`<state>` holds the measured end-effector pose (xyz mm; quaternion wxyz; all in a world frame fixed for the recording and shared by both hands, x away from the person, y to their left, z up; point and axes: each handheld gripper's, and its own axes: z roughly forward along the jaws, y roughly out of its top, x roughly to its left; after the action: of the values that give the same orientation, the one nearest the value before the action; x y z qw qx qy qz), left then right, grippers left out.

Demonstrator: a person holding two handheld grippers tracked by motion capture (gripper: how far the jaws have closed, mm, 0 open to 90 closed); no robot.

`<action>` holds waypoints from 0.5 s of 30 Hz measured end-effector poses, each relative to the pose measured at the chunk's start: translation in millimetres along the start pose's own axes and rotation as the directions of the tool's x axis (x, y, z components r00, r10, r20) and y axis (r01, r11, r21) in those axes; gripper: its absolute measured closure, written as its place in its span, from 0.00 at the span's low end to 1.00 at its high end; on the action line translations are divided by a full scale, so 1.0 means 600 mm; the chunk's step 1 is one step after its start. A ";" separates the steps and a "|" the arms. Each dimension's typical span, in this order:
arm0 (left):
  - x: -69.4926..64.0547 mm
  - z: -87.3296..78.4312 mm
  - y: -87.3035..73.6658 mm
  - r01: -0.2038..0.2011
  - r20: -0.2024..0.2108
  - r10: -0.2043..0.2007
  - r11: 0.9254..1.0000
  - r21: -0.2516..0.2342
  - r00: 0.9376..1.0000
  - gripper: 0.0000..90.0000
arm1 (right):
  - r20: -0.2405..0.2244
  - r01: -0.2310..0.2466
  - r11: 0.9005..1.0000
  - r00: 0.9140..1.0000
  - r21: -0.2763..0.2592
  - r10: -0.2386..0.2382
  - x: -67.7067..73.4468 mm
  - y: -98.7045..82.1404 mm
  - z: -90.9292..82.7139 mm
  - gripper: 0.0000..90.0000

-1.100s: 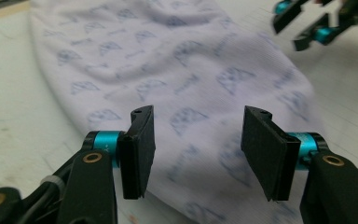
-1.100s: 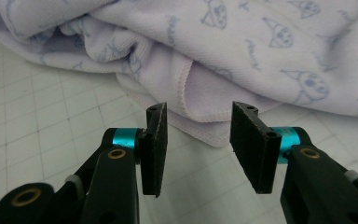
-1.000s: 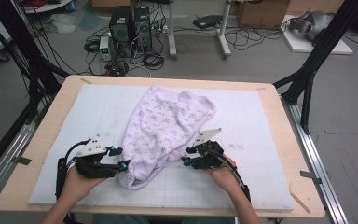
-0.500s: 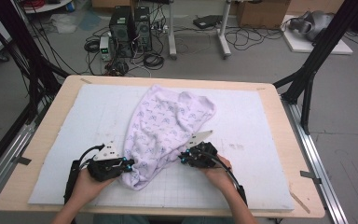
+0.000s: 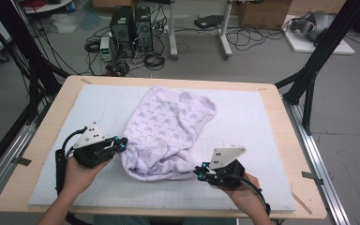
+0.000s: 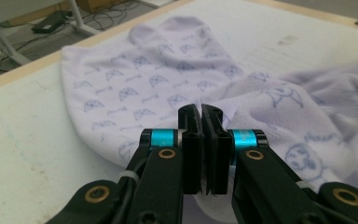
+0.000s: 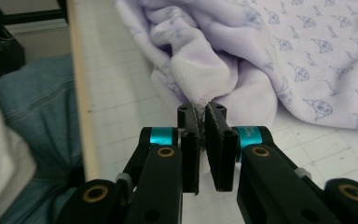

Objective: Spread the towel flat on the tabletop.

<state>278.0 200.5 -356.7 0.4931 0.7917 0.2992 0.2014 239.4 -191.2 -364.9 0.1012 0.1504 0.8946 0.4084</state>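
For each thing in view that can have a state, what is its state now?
garment: crumpled on the mat, near edge gripped at both sides.
left gripper: shut on the garment's edge.
right gripper: shut on the garment's edge.
mat: lying flat on the table.

Hidden and cut-off items only.

High view: the near corners of the worktop [image 5: 37,140] and both forearms are cut by the bottom edge. The fingertips of the left gripper [image 5: 122,143] and right gripper [image 5: 199,171] are too small to show how much cloth [image 5: 168,126] they pinch.

Left gripper view: the cloth edge between the jaws is hidden by the pads; the cloth runs off the right edge, where it blurs. The gripper body is cut at the bottom.

Right gripper view: the pinched hem vanishes between the pads. The cloth leaves the top and right edges. The person's clothing at left is blurred and cut off.
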 end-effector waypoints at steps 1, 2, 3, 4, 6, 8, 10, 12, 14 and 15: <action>0.003 0.003 0.002 0.004 -0.005 -0.004 1.000 -0.002 1.000 0.96 | -0.010 0.000 1.000 1.000 0.001 0.000 0.006 0.001 -0.008 0.94; 0.004 0.008 0.002 0.006 -0.013 -0.006 1.000 0.002 1.000 0.96 | -0.010 0.000 1.000 1.000 0.001 0.000 0.006 0.001 -0.008 0.94; 0.007 0.015 0.001 0.005 -0.021 -0.004 1.000 0.017 1.000 0.96 | -0.023 0.006 1.000 1.000 0.007 -0.006 0.010 0.001 -0.014 0.94; 0.008 0.024 -0.003 0.003 -0.025 -0.002 0.999 0.035 1.000 0.96 | -0.047 0.001 1.000 0.999 0.018 -0.001 0.015 -0.001 -0.016 0.94; 0.011 0.042 -0.016 0.018 -0.020 -0.017 0.997 0.071 1.000 0.95 | -0.096 -0.003 0.998 0.995 0.066 0.010 0.026 -0.013 -0.002 0.87; 0.013 0.053 -0.029 0.032 -0.010 -0.031 0.994 0.101 0.999 0.86 | -0.104 -0.017 0.999 0.994 0.039 0.021 0.022 -0.017 -0.002 0.81; 0.013 0.051 -0.035 0.045 -0.007 -0.044 0.993 0.107 0.999 0.76 | -0.090 -0.042 0.999 0.995 -0.009 0.041 0.011 -0.012 -0.011 0.79; 0.009 0.033 -0.034 0.039 0.012 -0.040 0.996 0.084 0.999 0.68 | -0.072 -0.047 0.998 0.996 -0.031 0.044 -0.003 -0.001 -0.018 0.78; 0.005 0.021 -0.035 0.038 0.034 -0.041 0.996 0.078 0.999 0.65 | -0.051 -0.018 1.000 0.999 -0.009 0.018 -0.015 0.009 -0.007 0.75; 0.005 0.021 -0.035 0.038 0.034 -0.041 0.996 0.078 0.999 0.63 | -0.051 -0.016 1.000 0.999 0.006 0.016 -0.021 0.012 0.004 0.73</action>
<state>281.8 201.2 -381.0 0.4712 0.8076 0.3136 0.1657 253.2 -189.2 -360.3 0.0748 0.1474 0.8969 0.4102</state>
